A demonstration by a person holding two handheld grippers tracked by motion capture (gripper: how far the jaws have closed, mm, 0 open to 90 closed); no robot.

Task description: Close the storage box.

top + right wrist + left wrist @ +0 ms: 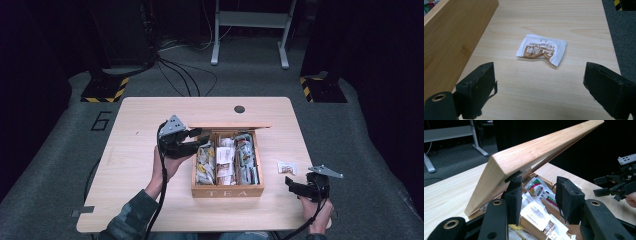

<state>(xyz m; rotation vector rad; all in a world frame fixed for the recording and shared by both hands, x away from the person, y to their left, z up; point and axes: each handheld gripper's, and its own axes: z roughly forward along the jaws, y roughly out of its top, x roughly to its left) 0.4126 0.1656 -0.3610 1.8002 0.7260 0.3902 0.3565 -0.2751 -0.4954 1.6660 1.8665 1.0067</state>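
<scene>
Sachet (542,50): white and brown tea sachet, creased, lying flat on the worktop (150,115) at about 3 o'clock of the tea box (228,190), just beside it yet apart; also seen in the high view (287,168). Right tongs (296,186): at 5 o'clock of the sachet, near the worktop's right edge, jaws wide apart with nothing between them; in the right gripper view the sachet lies ahead of the pads (477,87), untouched. Box: wooden, lettered TEA on its front wall, at the worktop's middle, three compartments packed with assorted sachets (226,159). Lid (534,152): hinged, raised and tilted back along the box's 12 o'clock side. Left tongs (197,140): at 9 to 10 o'clock of the box, above its left compartment; one pad (514,195) touches the lid's corner from below, the other stands free, and the jaws grip nothing visible. Beyond the worktop: grey carpet, black cables, a pale metal frame (250,20) at 12 o'clock.
</scene>
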